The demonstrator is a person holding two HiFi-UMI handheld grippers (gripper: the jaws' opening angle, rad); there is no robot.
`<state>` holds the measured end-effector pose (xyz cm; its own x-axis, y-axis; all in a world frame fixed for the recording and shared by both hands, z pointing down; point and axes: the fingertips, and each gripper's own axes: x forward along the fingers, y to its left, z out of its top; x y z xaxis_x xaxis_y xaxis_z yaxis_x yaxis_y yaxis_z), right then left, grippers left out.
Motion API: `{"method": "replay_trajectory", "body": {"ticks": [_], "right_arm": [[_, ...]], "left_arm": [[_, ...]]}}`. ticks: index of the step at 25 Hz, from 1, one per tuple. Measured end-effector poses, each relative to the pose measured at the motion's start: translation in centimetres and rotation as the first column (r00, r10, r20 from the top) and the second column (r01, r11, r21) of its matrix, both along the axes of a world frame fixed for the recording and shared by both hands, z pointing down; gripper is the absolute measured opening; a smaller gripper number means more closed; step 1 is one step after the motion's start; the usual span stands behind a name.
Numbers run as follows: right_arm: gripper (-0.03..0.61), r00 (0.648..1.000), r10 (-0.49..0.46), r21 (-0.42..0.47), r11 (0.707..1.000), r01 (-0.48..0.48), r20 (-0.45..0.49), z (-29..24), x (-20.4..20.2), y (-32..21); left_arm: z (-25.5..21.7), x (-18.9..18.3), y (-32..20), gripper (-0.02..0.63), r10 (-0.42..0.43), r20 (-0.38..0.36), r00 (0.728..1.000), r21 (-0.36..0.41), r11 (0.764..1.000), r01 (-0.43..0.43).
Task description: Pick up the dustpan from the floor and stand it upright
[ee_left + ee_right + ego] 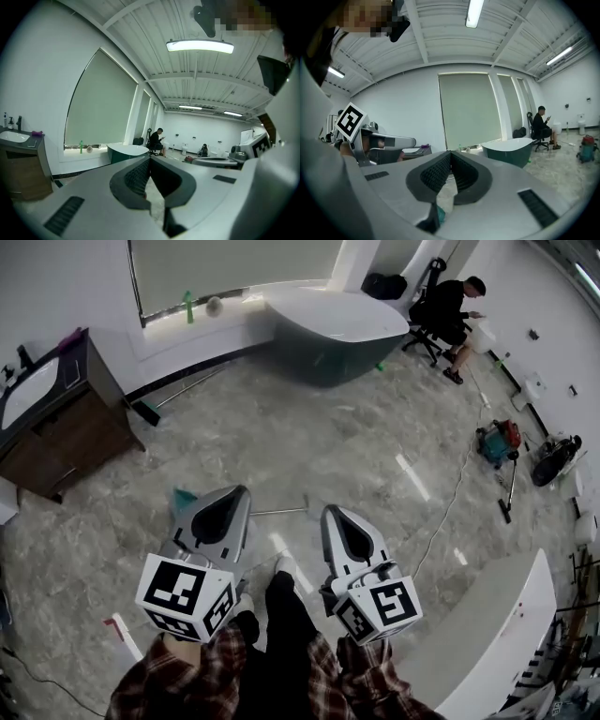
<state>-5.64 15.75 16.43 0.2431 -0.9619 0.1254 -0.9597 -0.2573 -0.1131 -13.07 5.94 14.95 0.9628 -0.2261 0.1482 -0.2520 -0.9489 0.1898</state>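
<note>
My left gripper [238, 493] is shut with nothing in it. The dustpan [182, 499] lies on the floor [328, 427] at its 9 o'clock, mostly hidden. Its thin handle [279, 512] pokes out toward 3 o'clock. My right gripper [334, 514] is shut and empty too. If I reach down with my jaws shut, I might just push the handle away.

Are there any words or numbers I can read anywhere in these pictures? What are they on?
No words or numbers can be read anywhere.
The marker cube on the left gripper and the one on the right gripper carry black-and-white square patterns, not letters.
The far green bottle is too small to show any label.
</note>
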Motion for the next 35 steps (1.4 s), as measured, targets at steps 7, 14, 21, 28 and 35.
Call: {"method": "replay_trajectory", "body": {"ticks": [7,14,21,28,35], "right_arm": [[0.011,0.997,-0.071,0.035,0.997,0.070,0.035,0.7,7.7,-6.4],[0.011,0.993,-0.120,-0.004,0.993,0.120,-0.018,-0.9,18.0,-11.5],[0.011,0.986,-0.161,-0.017,0.987,0.161,-0.028,-1.4,24.7,-14.6],[0.011,0.986,-0.166,-0.039,0.985,0.167,0.006,0.2,25.9,-16.9],[0.012,0.990,-0.132,-0.170,0.976,0.139,0.050,7.7,28.5,-17.7]], "left_arm": [[1.1,7.6,-5.6,0.011,-0.050,0.017,0.999,-0.008,0.999,0.051],[-0.7,17.8,-10.1,0.011,-0.092,-0.008,0.996,0.001,0.996,0.092],[-1.4,22.8,-12.9,0.011,-0.149,-0.011,0.989,-0.001,0.989,0.149],[0.2,23.6,-14.9,0.011,-0.154,0.028,0.988,-0.030,0.987,0.155],[5.6,24.4,-15.5,0.011,-0.107,0.092,0.990,-0.090,0.989,0.115]]}}
